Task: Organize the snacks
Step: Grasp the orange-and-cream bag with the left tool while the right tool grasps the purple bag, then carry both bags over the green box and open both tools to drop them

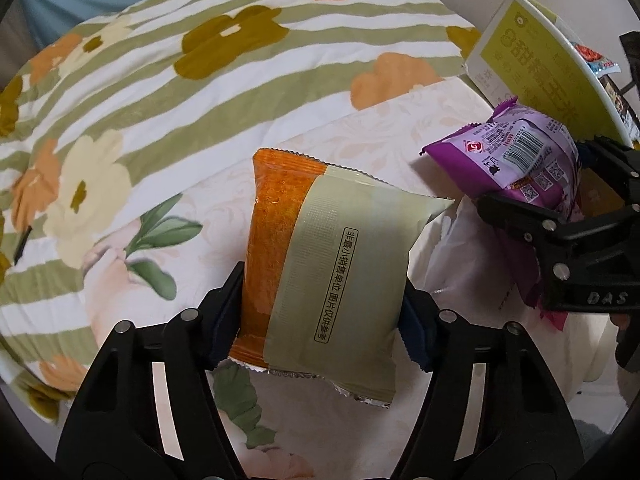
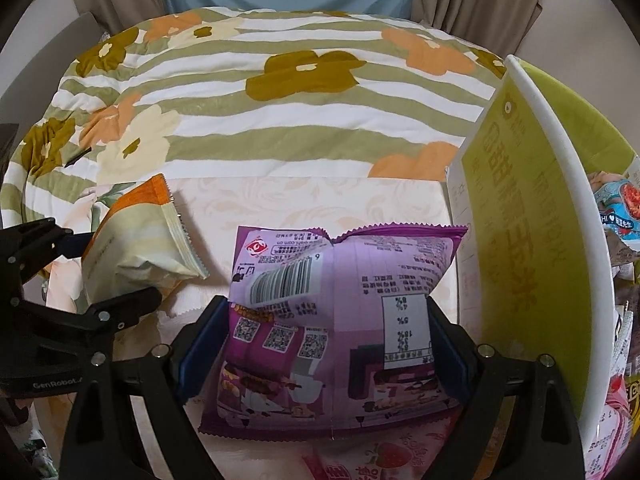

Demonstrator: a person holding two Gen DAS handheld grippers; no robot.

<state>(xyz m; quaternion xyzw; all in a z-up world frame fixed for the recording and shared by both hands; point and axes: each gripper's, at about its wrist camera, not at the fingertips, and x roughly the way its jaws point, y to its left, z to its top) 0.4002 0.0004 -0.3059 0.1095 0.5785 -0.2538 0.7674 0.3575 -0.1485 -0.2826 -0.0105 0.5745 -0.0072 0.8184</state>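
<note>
Black plastic fingers with blue pads are what we see first: our left gripper [image 1: 320,316] is clamped on a pale green and orange foil snack packet [image 1: 328,264], squeezing its lower half from both sides. That packet stands nearly upright between the pads, its orange strip to the left, its crimped top edge reaching away from us and its bottom crimp hanging just below the fingertips.

Over to the right, our right gripper [image 2: 324,344] is pinched shut on a purple plastic snack bag [image 2: 340,328] with a barcode and QR codes facing the camera. We see the bag bulging between the two pads, its zigzag top edge pointing forward and its lower edge dropping below the fingers. From the left wrist view the same purple bag [image 1: 516,160] sits up and to the right of the green packet, the two held near each other but apart.

Moving outward, just right of the purple bag stands a yellow-green cardboard box with a white rim [image 2: 560,240], open towards us, with more wrapped snacks [image 2: 618,208] inside it. Beneath both grippers lies a cream patterned sheet [image 2: 312,200], and beyond it a green-and-white striped quilt with orange and olive flowers [image 2: 280,112]. A pink strawberry-printed packet [image 2: 384,456] lies below the purple bag.
</note>
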